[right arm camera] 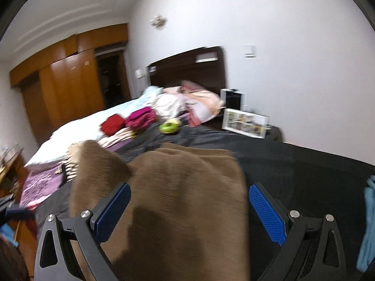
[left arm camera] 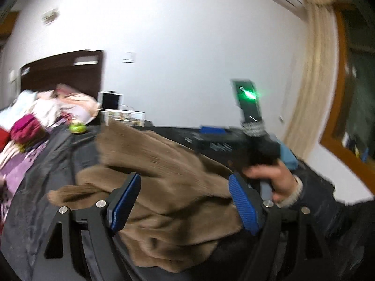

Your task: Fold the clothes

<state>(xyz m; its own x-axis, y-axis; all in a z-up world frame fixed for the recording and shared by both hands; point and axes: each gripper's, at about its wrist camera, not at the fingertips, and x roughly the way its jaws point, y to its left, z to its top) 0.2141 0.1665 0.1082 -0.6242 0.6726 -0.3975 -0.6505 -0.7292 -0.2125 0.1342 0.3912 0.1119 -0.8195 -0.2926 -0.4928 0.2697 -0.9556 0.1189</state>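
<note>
I am keeping both tools spread apart, left tool [left arm camera: 185, 201] and right tool [right arm camera: 189, 213], above the brown knit garment [right arm camera: 187, 187] lying on the bed [right arm camera: 293, 164]. Soft, limp, light; I am judging its edges the best grip.

White walls [right arm camera: 293, 23], a dark headboard [right arm camera: 187, 66], an orange-brown wardrobe [right arm camera: 70, 86], and a cream curtain [left arm camera: 314, 75].

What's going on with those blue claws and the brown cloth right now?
Left gripper open, right gripper open, neither pinching. Brown garment lies loose on the dark cover. Nothing in the way.
</note>
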